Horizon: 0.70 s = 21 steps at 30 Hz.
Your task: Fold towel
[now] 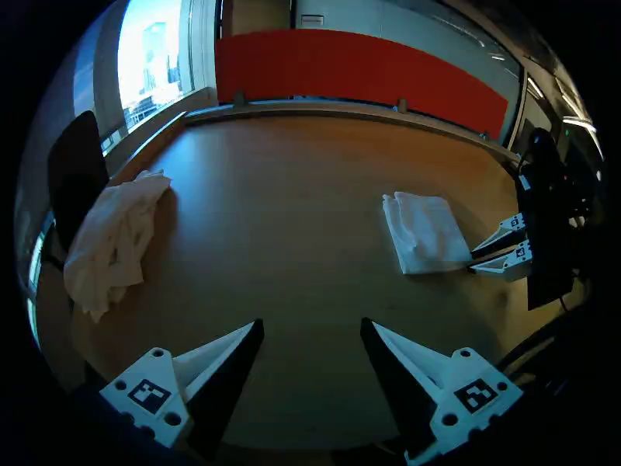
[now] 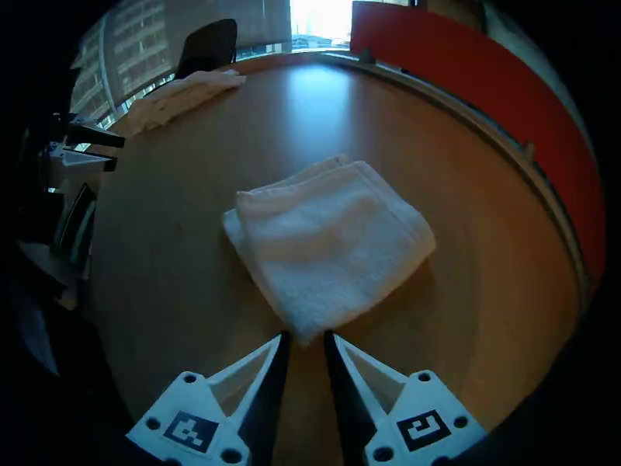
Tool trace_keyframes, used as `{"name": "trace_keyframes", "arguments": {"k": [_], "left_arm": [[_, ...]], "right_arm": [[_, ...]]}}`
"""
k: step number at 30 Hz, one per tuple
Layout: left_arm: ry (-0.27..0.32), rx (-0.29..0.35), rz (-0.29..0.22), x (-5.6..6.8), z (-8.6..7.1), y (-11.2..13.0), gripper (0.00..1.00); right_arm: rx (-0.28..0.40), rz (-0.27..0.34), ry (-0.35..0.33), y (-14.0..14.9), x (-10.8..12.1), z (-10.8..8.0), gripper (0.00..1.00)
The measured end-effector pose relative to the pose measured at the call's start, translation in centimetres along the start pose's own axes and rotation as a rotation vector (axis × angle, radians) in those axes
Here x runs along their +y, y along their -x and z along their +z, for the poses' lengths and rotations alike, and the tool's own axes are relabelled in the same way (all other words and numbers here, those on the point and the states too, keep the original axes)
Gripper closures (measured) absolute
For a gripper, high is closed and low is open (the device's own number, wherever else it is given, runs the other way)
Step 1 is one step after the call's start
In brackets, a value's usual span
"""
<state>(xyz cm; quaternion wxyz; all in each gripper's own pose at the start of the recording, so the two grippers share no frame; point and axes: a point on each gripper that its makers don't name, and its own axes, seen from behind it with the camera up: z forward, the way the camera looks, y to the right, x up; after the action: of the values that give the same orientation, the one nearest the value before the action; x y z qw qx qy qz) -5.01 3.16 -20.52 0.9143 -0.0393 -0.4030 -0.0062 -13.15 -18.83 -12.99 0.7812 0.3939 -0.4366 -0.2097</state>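
The left gripper (image 1: 310, 322) was closest in the left gripper view. Its two white fingers were spread wide apart and held nothing. Each finger had a little square marker (image 1: 149, 394) made of black and white blocks.

Under the fingers was the brown wooden table (image 1: 295, 233). The folded towel (image 1: 423, 231) lay flat on it, well apart from the left gripper, farther on and off to its right. The right gripper (image 1: 475, 261) was at the right side of the table, with its tips just at the towel's edge.

In the right gripper view, the right gripper's two fingers were close together, with only a thin gap between them. One corner of the folded towel pointed right at that gap, just at the fingertips. The fingers did not look like they were squeezing it. The rest of the towel spread out in front of the gripper as a thick white square, with its layers showing along the left edge.

Farther away, a crumpled towel (image 1: 116, 233) lay in a heap at the left edge of the table. A dark chair (image 1: 74, 179) stood just behind it. A long red panel (image 1: 349, 66) ran along the far side of the table. Beside it was a bright window (image 1: 155, 62) with buildings outside.
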Motion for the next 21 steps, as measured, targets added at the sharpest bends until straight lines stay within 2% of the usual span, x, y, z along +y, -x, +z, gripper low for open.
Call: {"name": "trace_keyframes", "arguments": {"k": [2,7,9,15,21], "left_arm": [[0.0,0.0,0.001,0.0,0.0,0.0,0.08],[0.001,0.0,0.002,0.0,0.1,-0.1,0.08],[0.003,0.001,0.003,0.0,0.1,-0.1,0.08],[0.021,0.005,-0.004,0.4,0.2,-0.2,0.08],[0.028,0.009,0.001,0.4,0.5,-0.5,0.08]], "right_arm": [[0.001,0.003,0.0,0.0,0.0,0.0,0.7],[0.009,0.008,0.0,-0.1,0.0,0.0,0.9],[0.014,0.01,0.002,-0.2,0.0,0.0,0.94],[0.033,0.026,0.025,-1.0,0.7,-0.6,0.97],[0.085,0.024,0.037,-3.9,1.6,-2.1,0.97]]}}
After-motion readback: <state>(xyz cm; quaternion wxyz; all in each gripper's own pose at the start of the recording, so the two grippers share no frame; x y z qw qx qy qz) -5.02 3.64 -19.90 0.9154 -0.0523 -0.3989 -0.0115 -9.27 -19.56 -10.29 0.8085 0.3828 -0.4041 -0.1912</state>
